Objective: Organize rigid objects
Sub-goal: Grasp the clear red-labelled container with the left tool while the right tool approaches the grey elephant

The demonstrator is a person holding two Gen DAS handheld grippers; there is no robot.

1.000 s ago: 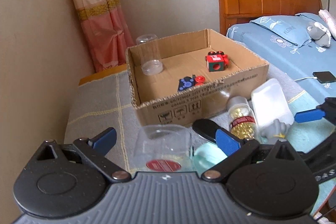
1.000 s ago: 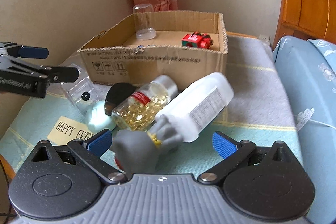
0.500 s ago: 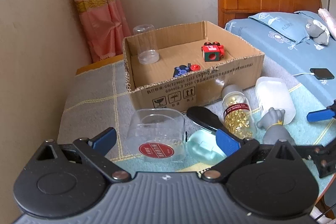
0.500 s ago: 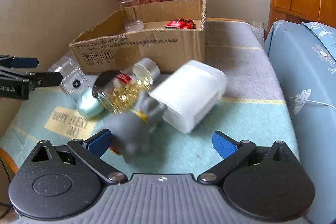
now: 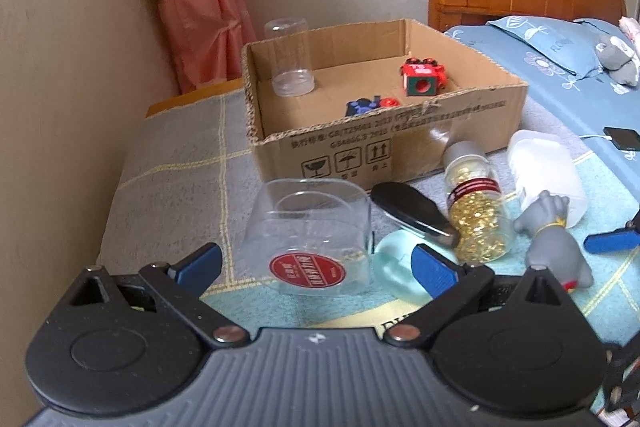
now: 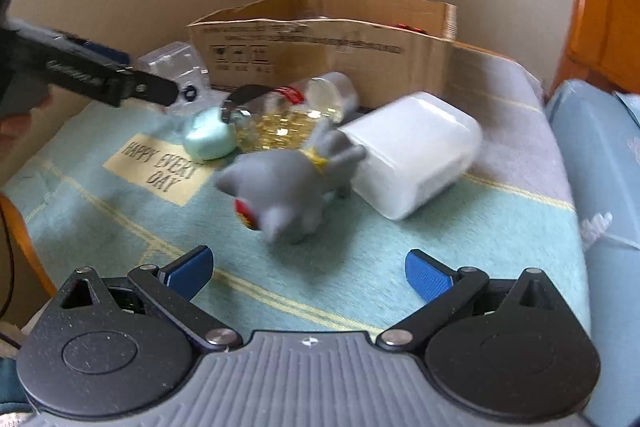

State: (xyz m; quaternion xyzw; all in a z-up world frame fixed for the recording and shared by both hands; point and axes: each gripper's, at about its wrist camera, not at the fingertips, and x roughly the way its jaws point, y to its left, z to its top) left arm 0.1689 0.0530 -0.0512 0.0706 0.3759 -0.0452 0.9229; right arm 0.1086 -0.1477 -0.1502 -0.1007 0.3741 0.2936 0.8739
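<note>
Left hand-held gripper (image 5: 314, 265): released, blue ribbed pads spread wide, hovering just short of the clear box.
Clear box (image 5: 310, 237): transparent plastic with rounded corners and a round red label, lying on the surface between the left pads but apart from both.
Cardboard box (image 5: 384, 143): open corrugated carton behind the loose things; inside are an upright clear cylinder jar (image 5: 289, 63), a dark blue and red toy (image 5: 370, 103) and a red cube-like toy (image 5: 422, 77).
Mint disc (image 5: 394, 263): pale green, smooth, rounded, just right of the clear box.
Black object (image 5: 412, 213): glossy, oval, lying partly over the mint disc.
Capsule bottle (image 5: 476, 207): clear cylinder with a grey cap, full of gold capsules, on its side.
Grey toy (image 6: 288, 187): soft-looking animal figure with a yellow collar, touching the white bottle.
White bottle (image 6: 412, 155): matte, squarish, lying on its side.
Right hand-held gripper (image 6: 308, 271): released, pads wide apart, grasping nothing, near the grey toy.
Surface (image 6: 120, 211): woven cloth, mint and grey with yellow lines.
</note>
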